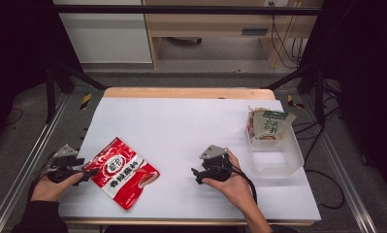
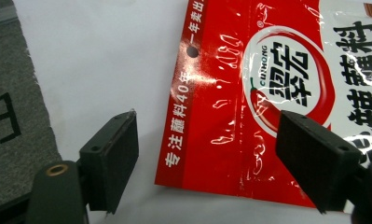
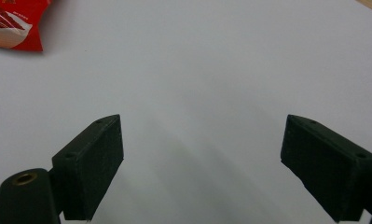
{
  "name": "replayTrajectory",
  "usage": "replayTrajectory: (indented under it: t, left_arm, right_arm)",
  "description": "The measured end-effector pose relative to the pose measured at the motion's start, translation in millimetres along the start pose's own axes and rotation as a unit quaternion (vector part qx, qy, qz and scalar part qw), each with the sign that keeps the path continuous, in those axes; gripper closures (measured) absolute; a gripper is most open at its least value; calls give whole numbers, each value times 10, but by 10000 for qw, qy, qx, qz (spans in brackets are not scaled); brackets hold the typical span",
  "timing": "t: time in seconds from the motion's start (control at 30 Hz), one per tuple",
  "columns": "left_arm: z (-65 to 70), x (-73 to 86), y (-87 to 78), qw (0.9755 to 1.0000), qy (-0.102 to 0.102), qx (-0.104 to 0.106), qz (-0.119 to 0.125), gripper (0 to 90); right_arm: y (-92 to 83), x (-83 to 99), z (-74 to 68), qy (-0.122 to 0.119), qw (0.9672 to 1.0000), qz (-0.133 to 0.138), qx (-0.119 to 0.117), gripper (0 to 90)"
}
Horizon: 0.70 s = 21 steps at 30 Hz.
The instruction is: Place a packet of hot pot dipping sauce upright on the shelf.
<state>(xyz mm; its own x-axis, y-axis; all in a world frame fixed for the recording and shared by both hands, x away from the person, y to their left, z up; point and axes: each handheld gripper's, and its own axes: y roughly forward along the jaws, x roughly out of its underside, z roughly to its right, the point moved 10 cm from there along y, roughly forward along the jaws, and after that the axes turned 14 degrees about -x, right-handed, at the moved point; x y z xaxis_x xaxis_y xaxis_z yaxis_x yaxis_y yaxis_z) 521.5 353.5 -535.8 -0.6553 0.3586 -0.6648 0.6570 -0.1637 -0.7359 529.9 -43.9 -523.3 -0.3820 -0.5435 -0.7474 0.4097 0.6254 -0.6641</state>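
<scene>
A red and white seasoning pouch (image 1: 125,172) (image 2: 249,93) lies flat on the white table (image 1: 181,126) at the front left. My left gripper (image 1: 90,171) (image 2: 207,158) sits at the pouch's left edge, open. One jaw is over the bare table and the other over the pouch's printed face, and neither pad presses on it. My right gripper (image 1: 196,174) (image 3: 202,158) rests open on the table at the front right of centre, with nothing between its jaws. A corner of the pouch (image 3: 16,21) shows at the top left of the right gripper view.
A clear plastic bin (image 1: 278,155) stands at the right edge of the table with a green and white pouch (image 1: 271,124) leaning at its far end. A grey mat (image 2: 11,116) borders the table on the left.
</scene>
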Motion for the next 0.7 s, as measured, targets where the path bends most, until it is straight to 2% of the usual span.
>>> replayTrajectory:
  t: [0.23, 0.3, 0.5, 0.6, 0.7]
  left_arm:
    - [52, -6, -19, 9998, -47, 176, -32, 293]
    - [55, -14, -30, 9998, -28, 169, -35, 305]
    - [60, -73, -118, 9996, -62, 268, 53, 366]
    - [106, -130, -203, 9980, -210, 578, 158, 417]
    - [130, -157, -237, 9975, -203, 657, 161, 434]
  right_arm:
    - [11, 15, -4, -29, 10000, -57, -4, 135]
    - [12, 19, -5, -28, 10000, -69, -6, 135]
    - [8, 31, 7, -59, 9999, -112, 10, 134]
    - [9, 34, 11, -62, 9999, -113, 5, 134]
    - [13, 34, 5, -68, 9999, -118, -5, 134]
